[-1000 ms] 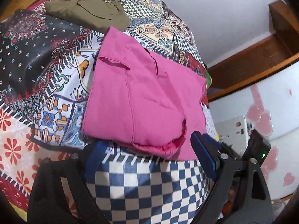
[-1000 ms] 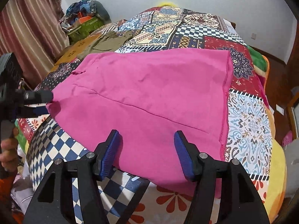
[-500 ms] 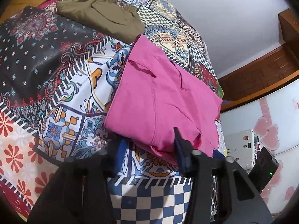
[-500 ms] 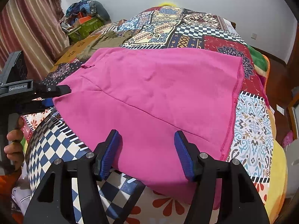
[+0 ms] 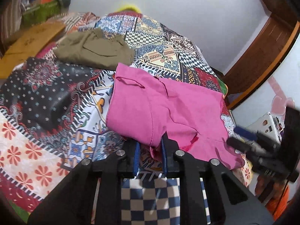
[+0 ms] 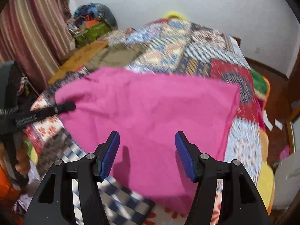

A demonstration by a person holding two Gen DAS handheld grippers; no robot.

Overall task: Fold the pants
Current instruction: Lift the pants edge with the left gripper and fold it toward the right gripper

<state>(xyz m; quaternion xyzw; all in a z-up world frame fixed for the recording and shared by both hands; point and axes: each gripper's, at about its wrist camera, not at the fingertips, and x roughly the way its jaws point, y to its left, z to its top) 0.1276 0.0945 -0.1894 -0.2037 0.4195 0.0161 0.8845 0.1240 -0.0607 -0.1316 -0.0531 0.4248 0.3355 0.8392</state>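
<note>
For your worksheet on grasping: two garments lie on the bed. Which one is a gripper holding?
The pink pants: the left gripper is shut on their near edge. The olive pants lie untouched farther back on the quilt.

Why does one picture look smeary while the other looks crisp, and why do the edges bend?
Right wrist view: motion blur smears the patchwork bedspread and the pink pants, though the open right gripper stays sharp. Left wrist view: mostly crisp, with the olive folded garment clear; only the right gripper at its edge blurs. Both views: fisheye lenses curve the walls and darken the corners.
</note>
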